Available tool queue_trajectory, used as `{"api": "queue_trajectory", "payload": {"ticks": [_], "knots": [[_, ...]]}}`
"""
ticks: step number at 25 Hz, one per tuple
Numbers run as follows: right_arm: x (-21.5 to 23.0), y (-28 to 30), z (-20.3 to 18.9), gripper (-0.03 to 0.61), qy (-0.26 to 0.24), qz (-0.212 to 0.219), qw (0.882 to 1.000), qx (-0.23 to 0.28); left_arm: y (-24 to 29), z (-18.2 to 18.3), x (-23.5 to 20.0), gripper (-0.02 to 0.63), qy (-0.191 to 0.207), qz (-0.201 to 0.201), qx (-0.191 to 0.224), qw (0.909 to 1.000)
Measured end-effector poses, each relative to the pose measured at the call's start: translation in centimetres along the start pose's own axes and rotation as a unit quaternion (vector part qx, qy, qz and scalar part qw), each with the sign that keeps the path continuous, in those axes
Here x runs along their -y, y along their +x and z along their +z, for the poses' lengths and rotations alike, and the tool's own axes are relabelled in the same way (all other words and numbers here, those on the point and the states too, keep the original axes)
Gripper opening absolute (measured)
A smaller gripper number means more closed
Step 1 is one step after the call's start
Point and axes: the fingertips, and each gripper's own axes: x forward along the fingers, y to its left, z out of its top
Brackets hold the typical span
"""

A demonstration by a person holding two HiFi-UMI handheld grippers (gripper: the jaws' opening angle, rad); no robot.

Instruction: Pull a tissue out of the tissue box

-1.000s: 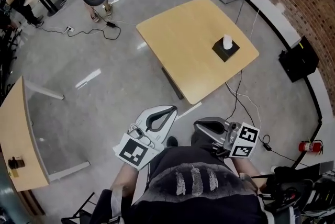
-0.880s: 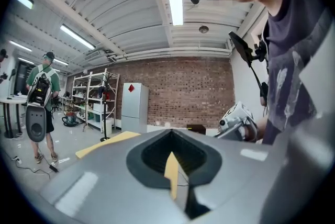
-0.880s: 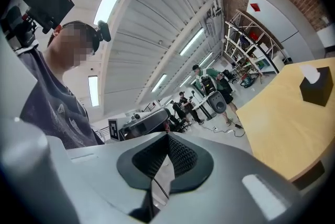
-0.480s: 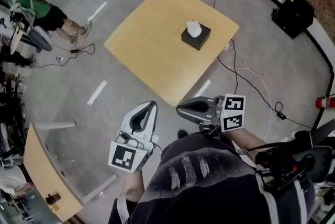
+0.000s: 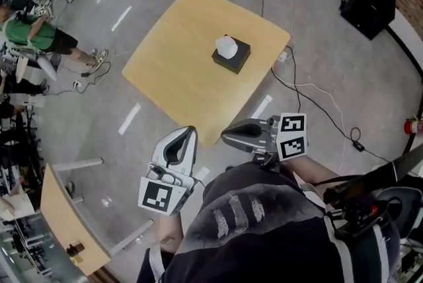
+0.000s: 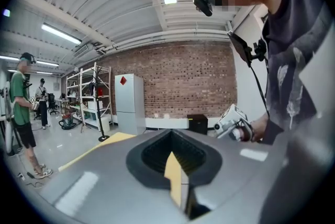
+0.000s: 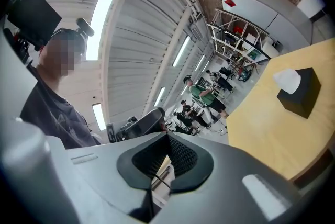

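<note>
A black tissue box [image 5: 232, 57] with a white tissue [image 5: 227, 45] sticking up from its top stands near the far right corner of the yellow table [image 5: 178, 63]. In the right gripper view the box [image 7: 301, 94] and tissue [image 7: 287, 79] lie far ahead at the right. My left gripper [image 5: 186, 133] and right gripper [image 5: 225, 137] hang side by side close to my body, short of the table's near corner. Both are shut with nothing between the jaws. The left gripper view shows its shut tips [image 6: 171, 133] and a table edge [image 6: 99, 147], not the box.
A second wooden table [image 5: 66, 229] stands at the lower left. Cables [image 5: 310, 86] trail over the floor right of the yellow table, near a black case [image 5: 370, 0]. People [image 5: 36, 34] stand at the far left. A red extinguisher [image 5: 414, 125] sits at the right edge.
The table and tissue box have slid left and closer in the head view as I walked toward them. Both grippers stayed shut in front of my body.
</note>
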Motion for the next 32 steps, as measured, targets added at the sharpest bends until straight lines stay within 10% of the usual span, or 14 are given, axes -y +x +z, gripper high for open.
{"api": "queue_trajectory", "payload": {"ticks": [32], "knots": [[6.3,7.6,2.0,-0.002,-0.091,-0.176,0.978,-0.068,4.7,-1.4,-12.9,0.002,-0.021,-0.100,0.048,0.9936]]}}
